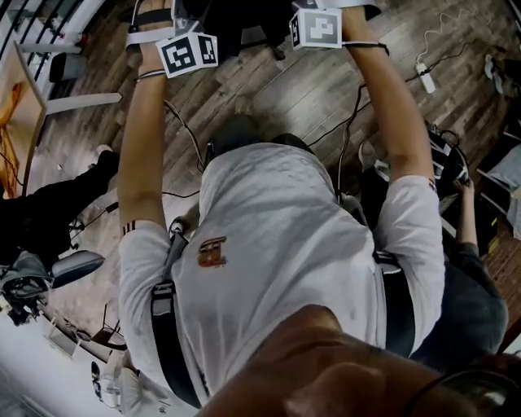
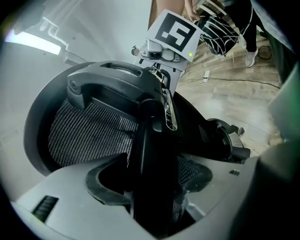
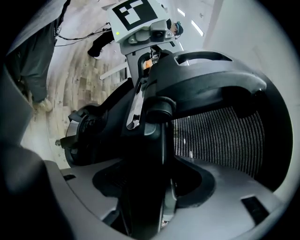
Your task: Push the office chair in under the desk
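The black office chair [image 1: 244, 28] shows only as a dark shape at the top of the head view, between my two outstretched arms. My left gripper [image 1: 175, 24] and right gripper [image 1: 319, 23] reach to it side by side. In the left gripper view the left gripper [image 2: 152, 197] is shut on a black upright bar of the chair's back frame, with the mesh back [image 2: 93, 131] behind it. The right gripper [image 3: 145, 197] is shut on the same frame, beside the mesh [image 3: 220, 136]. Each gripper view shows the other gripper's marker cube. I cannot make out a desk.
Wooden plank floor with loose cables [image 1: 358, 114] and a white power strip [image 1: 425, 77] lies ahead. A seated person [image 1: 468, 269] is close on the right. A dark-clad leg [image 1: 49, 212] and a wooden table [image 1: 16, 106] are on the left.
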